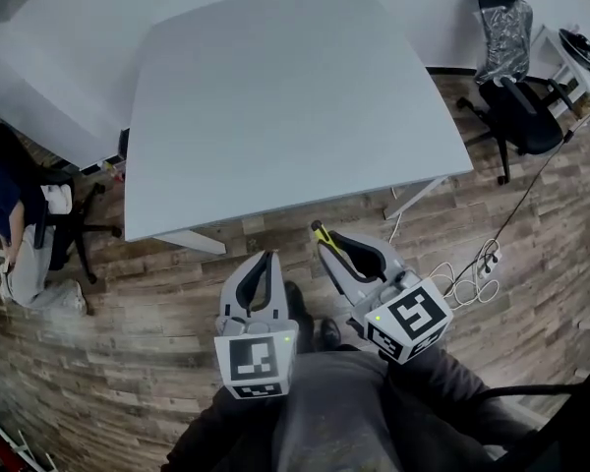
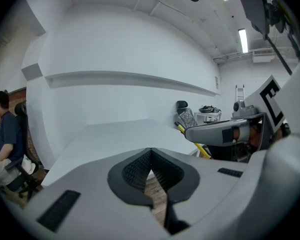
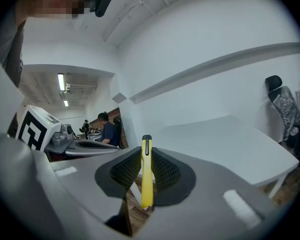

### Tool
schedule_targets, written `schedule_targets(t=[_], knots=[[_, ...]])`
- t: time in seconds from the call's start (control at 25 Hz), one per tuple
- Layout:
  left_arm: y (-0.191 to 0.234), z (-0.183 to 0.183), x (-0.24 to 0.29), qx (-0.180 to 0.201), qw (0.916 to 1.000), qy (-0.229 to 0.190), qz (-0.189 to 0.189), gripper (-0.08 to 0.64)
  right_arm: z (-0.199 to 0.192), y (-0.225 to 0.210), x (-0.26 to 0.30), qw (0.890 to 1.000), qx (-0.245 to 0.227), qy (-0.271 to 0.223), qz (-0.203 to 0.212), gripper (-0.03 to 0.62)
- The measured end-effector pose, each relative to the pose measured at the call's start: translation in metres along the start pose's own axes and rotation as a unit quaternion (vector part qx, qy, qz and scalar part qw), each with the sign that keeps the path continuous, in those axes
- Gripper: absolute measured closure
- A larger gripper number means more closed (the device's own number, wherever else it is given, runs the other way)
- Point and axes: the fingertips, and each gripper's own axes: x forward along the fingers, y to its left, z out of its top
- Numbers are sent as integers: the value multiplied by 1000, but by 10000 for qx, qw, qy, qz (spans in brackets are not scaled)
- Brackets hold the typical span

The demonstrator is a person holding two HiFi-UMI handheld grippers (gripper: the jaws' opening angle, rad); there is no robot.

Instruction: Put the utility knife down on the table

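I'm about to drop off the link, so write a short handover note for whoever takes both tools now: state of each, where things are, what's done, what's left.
Left tool: shut, nothing in it.
Right tool: shut on the yellow utility knife, gripped lengthwise between the pads.
Position: both tools are over the wooden floor, short of the white table.
Done: the knife is in the grip.
Left: carry the right tool over the table, lower it, open, and leave the knife lying there.
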Motion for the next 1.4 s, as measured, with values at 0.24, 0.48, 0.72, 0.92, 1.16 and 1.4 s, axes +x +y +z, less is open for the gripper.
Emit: schedule_targets(t=[0.24,0.48,0.72,0.92,1.16,1.4], knots=[[42,15,42,-30,9999,-30,-97,557,15,-19,55,10000,-19,29,-86,529],[75,27,77,-16,9994,-27,-333,557,29,-31,102,9997,-29,67,-252,529],[100,34,107,-24,9985,-2,-542,557,39,-44,134,9989,-34,112,-452,529],[107,39,122,-50,9979,-15,-641,557,47,-52,145,9984,-87,125,-549,529],[113,45,148,-45,9979,33,-652,557,51,-75,161,9982,-37,155,-577,529],[117,47,177,-30,9985,167,-523,557,51,-102,179,9988,102,148,-461,529]])
